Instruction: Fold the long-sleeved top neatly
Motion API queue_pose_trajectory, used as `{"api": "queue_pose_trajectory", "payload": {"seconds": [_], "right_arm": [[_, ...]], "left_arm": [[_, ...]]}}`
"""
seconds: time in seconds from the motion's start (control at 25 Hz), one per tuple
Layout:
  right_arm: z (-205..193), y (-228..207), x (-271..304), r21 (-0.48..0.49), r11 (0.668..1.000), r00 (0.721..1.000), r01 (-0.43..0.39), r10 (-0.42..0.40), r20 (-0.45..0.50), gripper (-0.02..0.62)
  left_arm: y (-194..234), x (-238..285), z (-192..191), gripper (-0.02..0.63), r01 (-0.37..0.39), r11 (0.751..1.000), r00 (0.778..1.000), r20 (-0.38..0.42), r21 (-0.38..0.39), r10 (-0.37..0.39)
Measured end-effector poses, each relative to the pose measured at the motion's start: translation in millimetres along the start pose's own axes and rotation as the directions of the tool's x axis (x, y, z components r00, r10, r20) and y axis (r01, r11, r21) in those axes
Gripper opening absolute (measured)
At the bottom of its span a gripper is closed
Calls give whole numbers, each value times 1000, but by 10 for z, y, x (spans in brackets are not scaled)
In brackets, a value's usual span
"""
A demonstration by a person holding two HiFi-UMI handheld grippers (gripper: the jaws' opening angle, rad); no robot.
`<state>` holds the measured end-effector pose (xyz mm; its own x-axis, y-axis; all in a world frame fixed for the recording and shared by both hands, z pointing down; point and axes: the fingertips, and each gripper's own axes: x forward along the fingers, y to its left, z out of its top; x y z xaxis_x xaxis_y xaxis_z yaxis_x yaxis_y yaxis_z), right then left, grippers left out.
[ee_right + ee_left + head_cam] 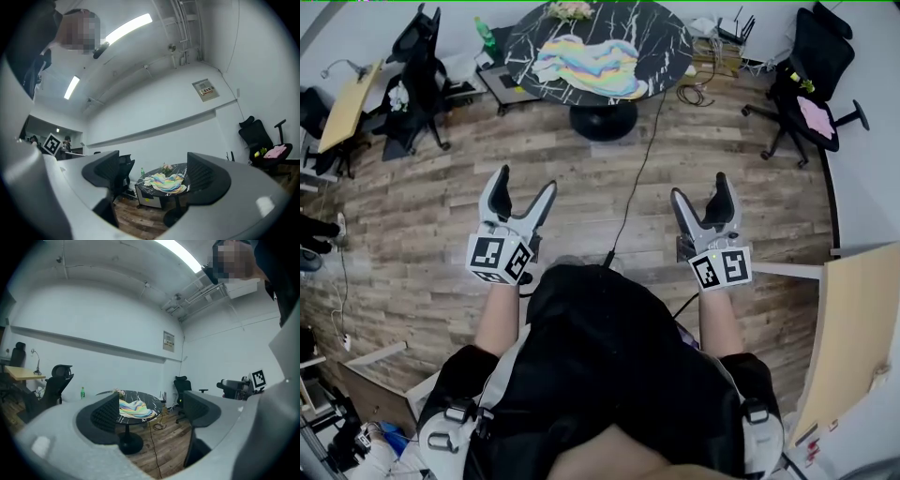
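Item: the long-sleeved top (592,66), rainbow-striped, is lying in a rumpled heap; no sleeve is laid out and no fold is showing.
Resting place: it is sitting on the round black marbled table (667,37), toward the middle; the table is standing well apart from the person, across a stretch of wooden floor (441,187).
Left gripper (525,183): its jaws are standing wide apart and gripping nothing; it is pointing roughly level toward the table, with only the distant top showing through the gap.
Right gripper (699,187): its jaws are likewise gaping wide and carrying nothing; it is aiming at the same table, tilted slightly upward.
Progress: by my judgement the folding is not yet beginning; nothing is done so far.
Remaining: reaching the table; spreading the top flat; bringing the sleeves in; folding the body over; squaring the result.
Surroundings: a green bottle (487,36) is standing just beside the table's left edge; a black cable (630,187) is trailing across the floor; office chairs are flanking the table, the right-hand chair (811,66) bearing a pink cloth (817,117).
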<state>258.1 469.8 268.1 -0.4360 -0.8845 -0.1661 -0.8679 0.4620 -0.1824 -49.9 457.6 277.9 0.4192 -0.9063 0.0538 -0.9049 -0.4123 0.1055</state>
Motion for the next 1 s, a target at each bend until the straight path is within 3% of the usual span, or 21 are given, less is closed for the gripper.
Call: {"api": "queue_pose_trajectory", "payload": {"seconds": [0.44,0.64,1.0], "right_arm": [[-237,-113,150,21,1000,997,-4,5,-71,428],[-305,-177,422,8,1000,995,3,-3,-99,428],[-221,-290,1242,-46,999,994,-5,0,-107,420]], "left_arm": [[89,157,-177,425,2,1000,998,-59,17,-1],[285,525,-284,423,43,999,996,-79,-18,-45],[776,1333,-55,423,97,995,994,-41,-19,-98]]}}
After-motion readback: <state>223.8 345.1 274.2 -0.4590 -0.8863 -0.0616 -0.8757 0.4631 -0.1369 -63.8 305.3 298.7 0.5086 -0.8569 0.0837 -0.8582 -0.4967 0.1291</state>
